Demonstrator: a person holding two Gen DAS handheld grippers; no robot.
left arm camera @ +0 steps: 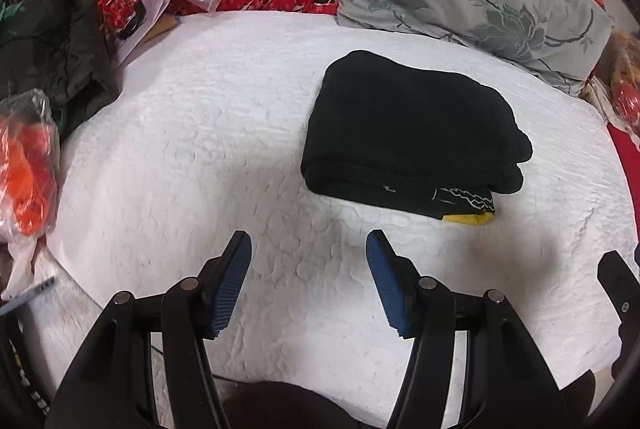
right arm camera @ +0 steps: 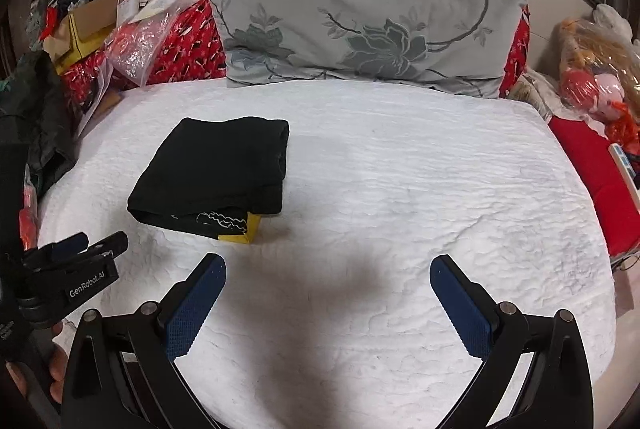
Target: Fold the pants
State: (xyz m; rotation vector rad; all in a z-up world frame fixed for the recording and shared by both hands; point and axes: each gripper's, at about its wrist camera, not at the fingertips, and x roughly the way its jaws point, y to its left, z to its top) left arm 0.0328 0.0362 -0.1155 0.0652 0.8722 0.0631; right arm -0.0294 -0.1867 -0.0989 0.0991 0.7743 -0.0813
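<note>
The black pants (left arm camera: 412,133) lie folded into a compact rectangle on the white quilted bed (left arm camera: 200,157), with a yellow patch and white zigzag trim showing at the near edge. They also show in the right wrist view (right arm camera: 216,173), left of centre. My left gripper (left arm camera: 308,249) is open and empty, hovering over the bed just short of the pants. My right gripper (right arm camera: 328,273) is open and empty, to the right of the pants. The left gripper also shows at the left edge of the right wrist view (right arm camera: 92,245).
A grey floral pillow (right arm camera: 360,33) leans on a red patterned cushion (right arm camera: 188,45) at the bed's head. Bags, boxes and dark clothes (left arm camera: 52,37) pile up at the left. An orange bag (left arm camera: 28,169) lies near left. Bagged toys (right arm camera: 592,69) sit at the right.
</note>
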